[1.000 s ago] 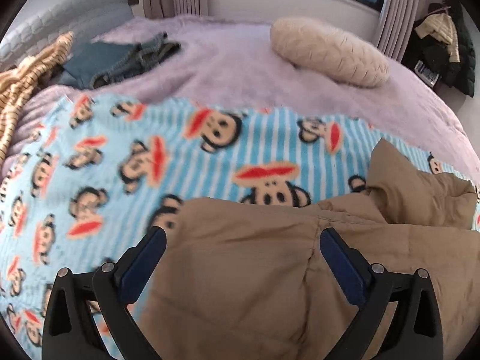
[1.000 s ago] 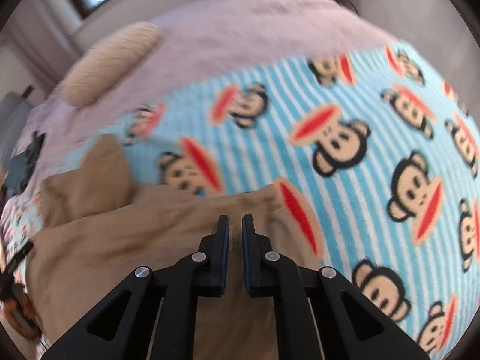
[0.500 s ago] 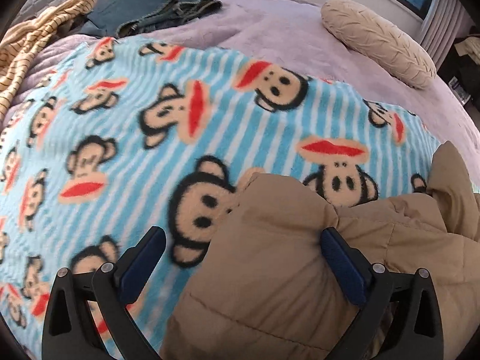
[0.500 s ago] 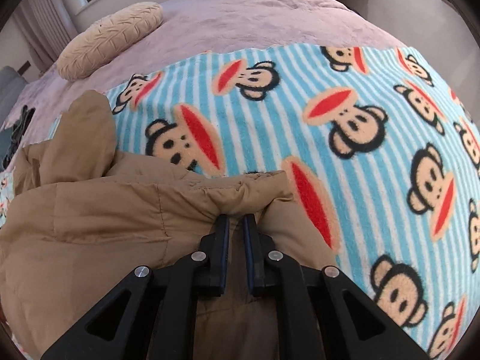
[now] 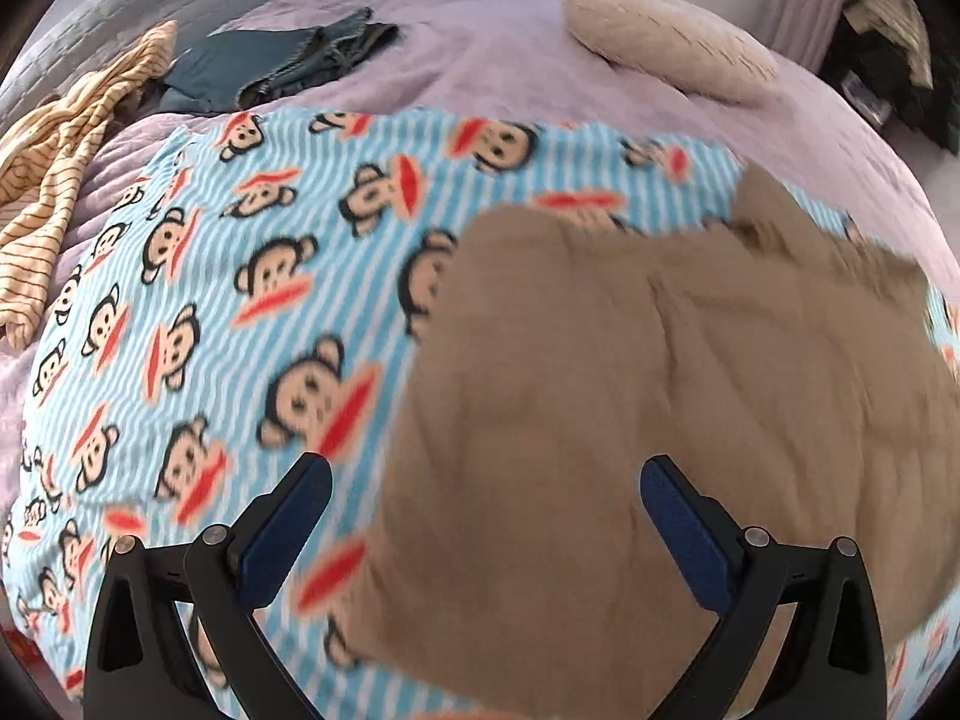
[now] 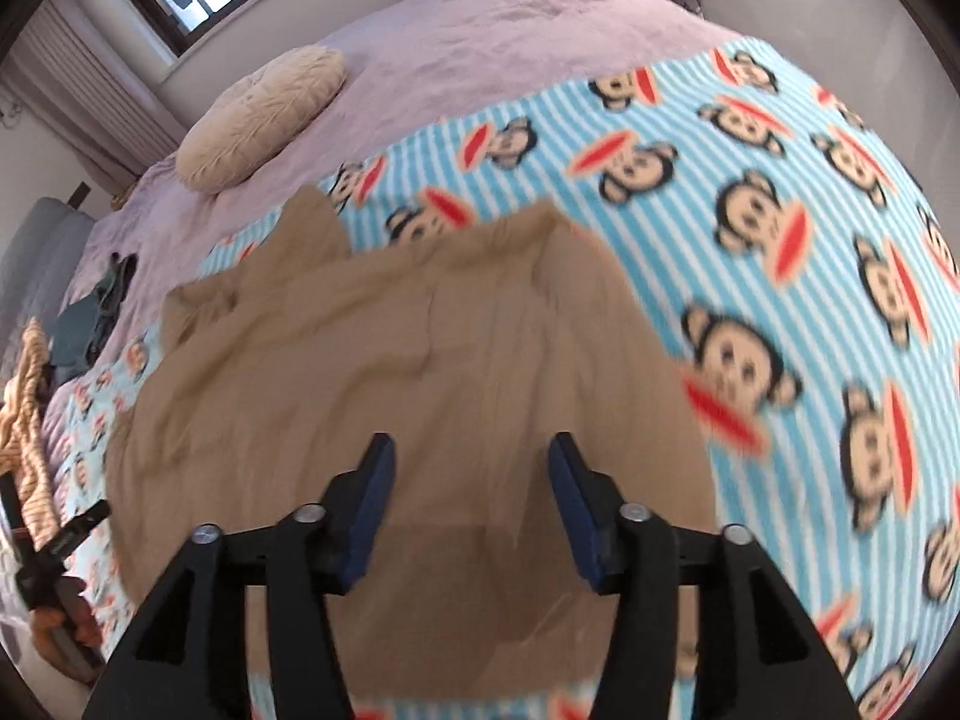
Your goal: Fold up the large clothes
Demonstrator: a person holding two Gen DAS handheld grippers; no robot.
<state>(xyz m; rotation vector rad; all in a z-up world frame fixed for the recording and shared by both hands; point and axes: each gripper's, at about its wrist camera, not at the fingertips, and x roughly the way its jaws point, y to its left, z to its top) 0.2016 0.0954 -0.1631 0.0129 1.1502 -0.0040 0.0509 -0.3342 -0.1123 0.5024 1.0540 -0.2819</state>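
Your left gripper (image 5: 486,516) is hanging with its jaws spread wide and nothing between them, its blue pads (image 5: 282,531) sitting above the near left edge of the tan jacket (image 5: 648,420). Your right gripper (image 6: 471,510) is also standing released, its jaws apart with only open space between its pads (image 6: 369,510), and it is hovering over the near middle of the same jacket (image 6: 390,372). Neither tool is pinching any cloth.

The jacket is lying as a broad, puffy bundle on the blue striped monkey blanket (image 5: 198,312), with a hood-like flap (image 6: 312,228) sticking up at its far edge. Both views are blurring somewhat, so you cannot tell the seams or exact folds. The blanket (image 6: 750,210) is spreading out around the jacket on every visible side and is itself covering part of the lilac bedspread (image 5: 492,60).

Further off, a cream cushion (image 5: 666,42) is resting on the bedspread beyond the blanket's far edge, well apart from the jacket. At the far left, folded jeans (image 5: 276,63) are lying on the bedspread, and just beside them a yellow striped garment (image 5: 60,168) is trailing down the side of the bed.
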